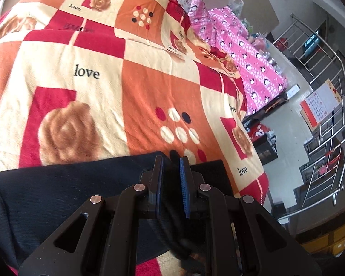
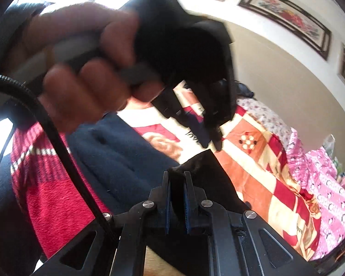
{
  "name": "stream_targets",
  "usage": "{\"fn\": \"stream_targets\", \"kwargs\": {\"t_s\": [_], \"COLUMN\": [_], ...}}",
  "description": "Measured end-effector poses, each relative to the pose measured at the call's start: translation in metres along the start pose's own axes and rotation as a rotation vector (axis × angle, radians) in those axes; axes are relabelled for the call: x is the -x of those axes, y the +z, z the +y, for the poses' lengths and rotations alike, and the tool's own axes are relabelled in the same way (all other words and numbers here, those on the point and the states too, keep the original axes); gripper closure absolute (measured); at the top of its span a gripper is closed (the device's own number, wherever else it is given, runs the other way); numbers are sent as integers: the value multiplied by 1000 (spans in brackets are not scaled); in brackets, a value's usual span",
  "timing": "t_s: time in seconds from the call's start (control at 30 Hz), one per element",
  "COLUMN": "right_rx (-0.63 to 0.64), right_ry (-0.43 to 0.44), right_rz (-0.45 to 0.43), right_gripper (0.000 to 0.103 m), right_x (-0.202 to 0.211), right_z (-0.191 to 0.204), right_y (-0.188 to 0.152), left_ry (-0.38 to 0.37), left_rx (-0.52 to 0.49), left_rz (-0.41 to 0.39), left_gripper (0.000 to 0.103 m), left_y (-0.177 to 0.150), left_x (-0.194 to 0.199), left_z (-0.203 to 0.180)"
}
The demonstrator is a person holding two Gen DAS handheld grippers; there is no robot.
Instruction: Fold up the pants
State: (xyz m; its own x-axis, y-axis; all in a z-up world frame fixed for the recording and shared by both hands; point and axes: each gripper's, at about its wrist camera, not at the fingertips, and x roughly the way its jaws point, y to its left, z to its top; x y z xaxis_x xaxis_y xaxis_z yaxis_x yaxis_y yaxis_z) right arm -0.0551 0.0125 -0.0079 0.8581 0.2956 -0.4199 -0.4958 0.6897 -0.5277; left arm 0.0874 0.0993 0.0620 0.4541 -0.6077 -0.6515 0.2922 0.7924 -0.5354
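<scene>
Dark navy pants (image 1: 57, 188) lie across the near part of a bed with a red, orange and cream "love" blanket (image 1: 126, 80). My left gripper (image 1: 171, 161) sits over the pants' far edge, its blue-padded jaws a little apart with dark cloth between them lower down. In the right wrist view my right gripper (image 2: 177, 176) is shut on a corner of the pants (image 2: 204, 172), lifted above the blanket. The left gripper (image 2: 212, 143) appears there too, held by a hand (image 2: 80, 64) just above and ahead.
A pink penguin-print quilt (image 1: 246, 53) lies beyond the bed's right side. A steel stair railing (image 1: 322, 105), boxes and bags stand on the floor at right. Framed pictures (image 2: 285, 16) hang on the wall. A person's red striped sleeve (image 2: 41, 161) is at left.
</scene>
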Motion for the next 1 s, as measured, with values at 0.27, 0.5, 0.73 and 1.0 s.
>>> {"fn": "stream_targets", "kwargs": {"t_s": [0.27,0.5,0.73,1.0], "right_rx": [14,-219,-289,-370], "right_ry": [80,93,413,415], "right_rz": [22,-114,132,237], "right_gripper": [47,45,45,42], "right_x": [11,55,-35,-67], "right_z": [5,-91,-165,-158], "right_y": [-23,-55,-64,-89], "left_ry": [-49,56,-69,-80], "left_rx": [-39,-7,87,38], "left_rz": [72,71,-32,-120], "left_gripper": [90,90,90,90], "left_y": [-12,-38,-55,-64], "left_x": [-37,-67,-62,-58], "left_z": [-24,-3,19,19]}}
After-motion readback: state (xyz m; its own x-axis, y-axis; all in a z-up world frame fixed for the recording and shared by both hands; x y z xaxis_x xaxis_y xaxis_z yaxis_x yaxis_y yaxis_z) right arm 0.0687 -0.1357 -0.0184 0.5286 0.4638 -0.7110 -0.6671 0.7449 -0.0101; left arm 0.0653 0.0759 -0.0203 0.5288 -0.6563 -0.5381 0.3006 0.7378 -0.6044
